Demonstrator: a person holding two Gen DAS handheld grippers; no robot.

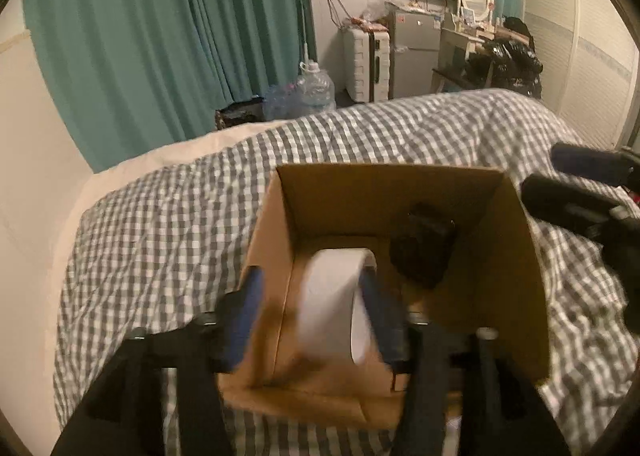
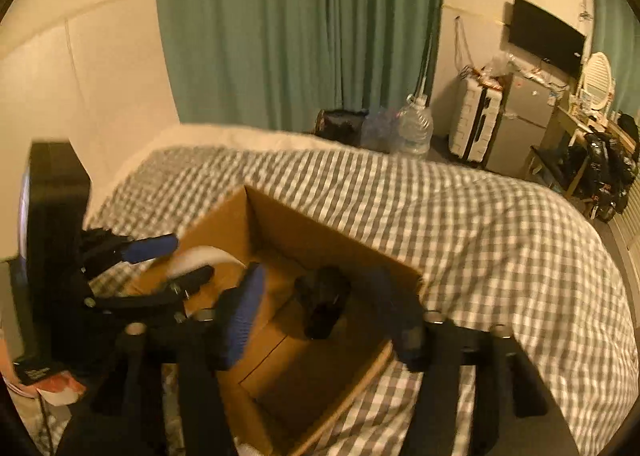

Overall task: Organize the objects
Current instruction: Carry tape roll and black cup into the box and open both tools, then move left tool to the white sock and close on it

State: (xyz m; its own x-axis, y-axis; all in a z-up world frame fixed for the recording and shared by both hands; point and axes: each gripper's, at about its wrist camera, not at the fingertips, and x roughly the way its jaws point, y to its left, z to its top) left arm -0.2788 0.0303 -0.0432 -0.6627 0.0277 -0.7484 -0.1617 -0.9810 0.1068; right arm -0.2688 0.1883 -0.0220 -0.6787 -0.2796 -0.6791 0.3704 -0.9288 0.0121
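Cardboard box (image 1: 520,256) on the checked bed, being filled.
White tape roll (image 1: 336,304) drops between the left gripper (image 1: 316,316)'s parted fingers; right gripper (image 2: 320,316) stands open above a black object (image 2: 324,300) inside. Next: withdraw both.

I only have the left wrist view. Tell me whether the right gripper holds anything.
Observer: No. The right gripper is open over the box. The black object lies on the box floor between the fingers, clear of both pads.
Operator: Report what stands left of my gripper.
Observer: A tall black unit stands just past the left gripper, at the edge of the bed. I cannot tell what it is.
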